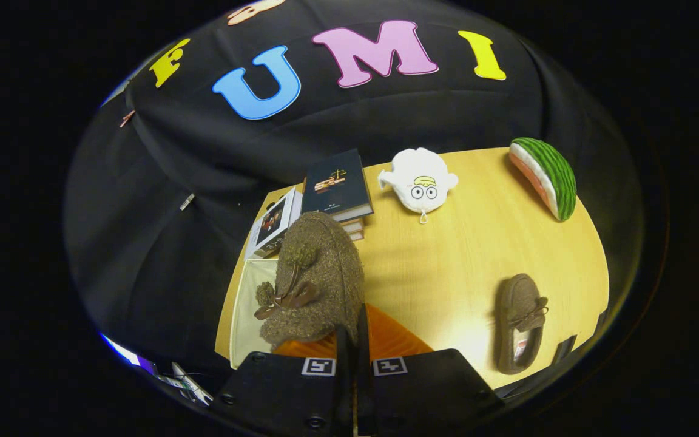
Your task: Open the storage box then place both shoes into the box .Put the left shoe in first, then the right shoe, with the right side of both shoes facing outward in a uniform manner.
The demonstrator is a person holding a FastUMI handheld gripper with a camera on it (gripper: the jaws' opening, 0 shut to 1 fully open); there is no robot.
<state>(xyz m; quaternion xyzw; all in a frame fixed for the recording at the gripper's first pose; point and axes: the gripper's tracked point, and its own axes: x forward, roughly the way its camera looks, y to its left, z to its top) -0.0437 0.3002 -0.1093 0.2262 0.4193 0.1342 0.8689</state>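
Shoe [313, 279], pinched at its rim by the closed gripper [354, 340], is hanging over the storage box [246, 303]; lowering it straight down seems wise.

I see a wooden table [446, 255] with clutter along its far edge: a stack of books [337, 188], dark-covered one on top, with another book [273, 223] leaning beside the stack. White plush toy [419, 180] with cartoon eyes sits mid-edge. Watermelon-slice plush [545, 176] sits near the far corner.
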